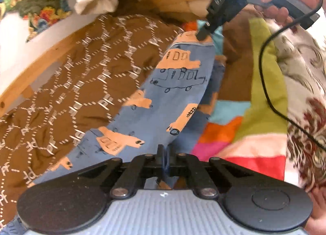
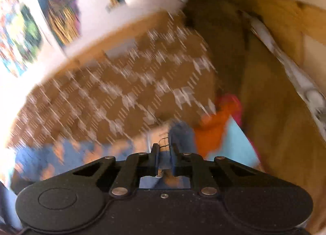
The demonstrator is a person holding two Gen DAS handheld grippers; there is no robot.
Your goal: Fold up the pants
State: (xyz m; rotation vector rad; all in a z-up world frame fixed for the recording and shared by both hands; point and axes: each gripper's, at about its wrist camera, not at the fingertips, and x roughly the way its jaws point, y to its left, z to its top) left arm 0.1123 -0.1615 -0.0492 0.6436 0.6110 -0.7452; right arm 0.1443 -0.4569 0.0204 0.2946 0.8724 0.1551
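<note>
We see the left tool (image 1: pixel 163 151) clenched on a fold of the blue pants (image 1: pixel 163 84), soft cotton printed with peach trucks and hand-drawn buses. The pants stretch taut and lifted from it to the right tool (image 1: pixel 201 34), which grips the far end near the hem. In the right wrist view, the right tool (image 2: pixel 164 150) is closed on blue fabric (image 2: pixel 164 160), though motion blur smears the rest. Beneath the pants lies a brown quilted bedspread (image 1: pixel 71 76) stitched with white dashed hexagons. Beside it sits a patchwork blanket (image 1: pixel 234 129) of bright colour blocks. A wooden bed frame (image 1: pixel 30 76) borders the bedspread.
</note>
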